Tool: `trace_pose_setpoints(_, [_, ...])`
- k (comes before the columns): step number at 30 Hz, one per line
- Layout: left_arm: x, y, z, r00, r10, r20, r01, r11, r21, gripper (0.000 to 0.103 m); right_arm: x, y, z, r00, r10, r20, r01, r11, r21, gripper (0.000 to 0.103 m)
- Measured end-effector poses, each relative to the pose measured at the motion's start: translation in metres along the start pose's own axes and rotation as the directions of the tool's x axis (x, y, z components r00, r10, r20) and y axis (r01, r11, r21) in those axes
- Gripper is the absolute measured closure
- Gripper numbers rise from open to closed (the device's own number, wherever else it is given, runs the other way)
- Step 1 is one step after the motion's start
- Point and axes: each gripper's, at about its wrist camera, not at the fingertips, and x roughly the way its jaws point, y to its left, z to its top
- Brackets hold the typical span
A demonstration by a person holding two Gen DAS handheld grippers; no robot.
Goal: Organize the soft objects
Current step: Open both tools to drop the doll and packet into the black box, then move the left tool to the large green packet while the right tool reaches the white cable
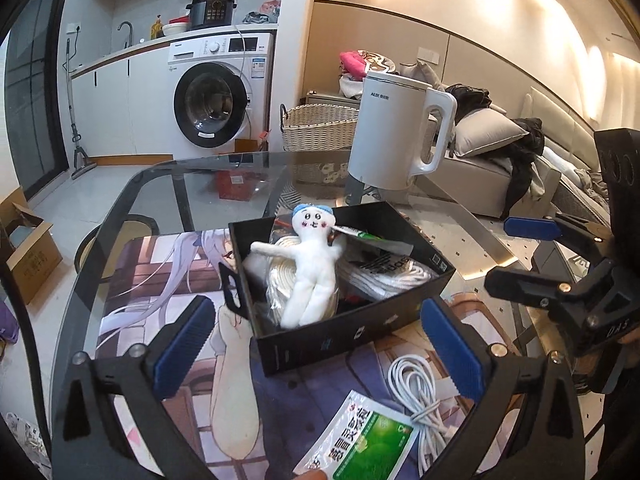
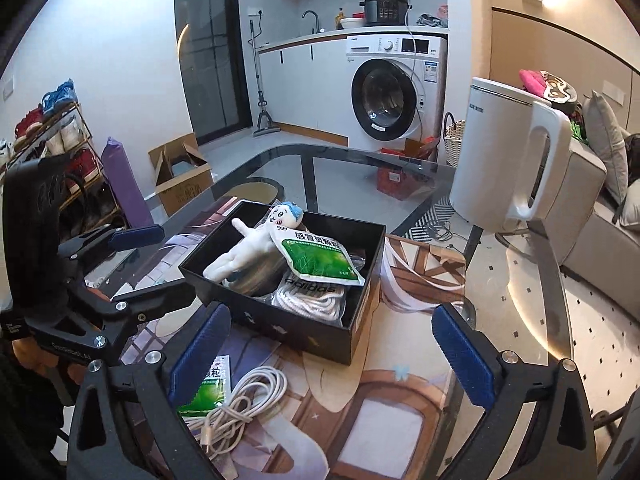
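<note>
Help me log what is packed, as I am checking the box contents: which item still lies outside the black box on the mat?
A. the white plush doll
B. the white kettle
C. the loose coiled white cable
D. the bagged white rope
C: the coiled white cable lies on the mat in front of the black box, while the plush doll and bagged rope sit inside it.

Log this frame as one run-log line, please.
left gripper open, empty | right gripper open, empty | plush doll in black box | white cable, green sachet on mat
</note>
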Motion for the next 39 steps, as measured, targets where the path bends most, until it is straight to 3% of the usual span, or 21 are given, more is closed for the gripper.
trace_pose_setpoints(15, [-0.017,0.004,-0.033,1.000,0.025,-0.017,-0.024,1.000,0.012,0.000,-0.009,0.008,-0.027,1.000,0.016,-0.021,-0.015,0.997,0.074,0.001])
trace_pose_setpoints(26, [-0.011,0.001,-0.063,0.997,0.019,-0.071,-0.014,0.997,0.075,0.000,0.001,0.022,-0.052,0.996,0.045,-0.077,-0.036,0.993,0.115,0.001])
trace_pose_setpoints(39, [-0.008,0.011,-0.073,0.996,0.019,-0.087,-0.018,1.000,0.019,0.000,0.021,0.031,-0.072,0.983,0.091,-0.160,-0.060,0.980,0.189,0.001])
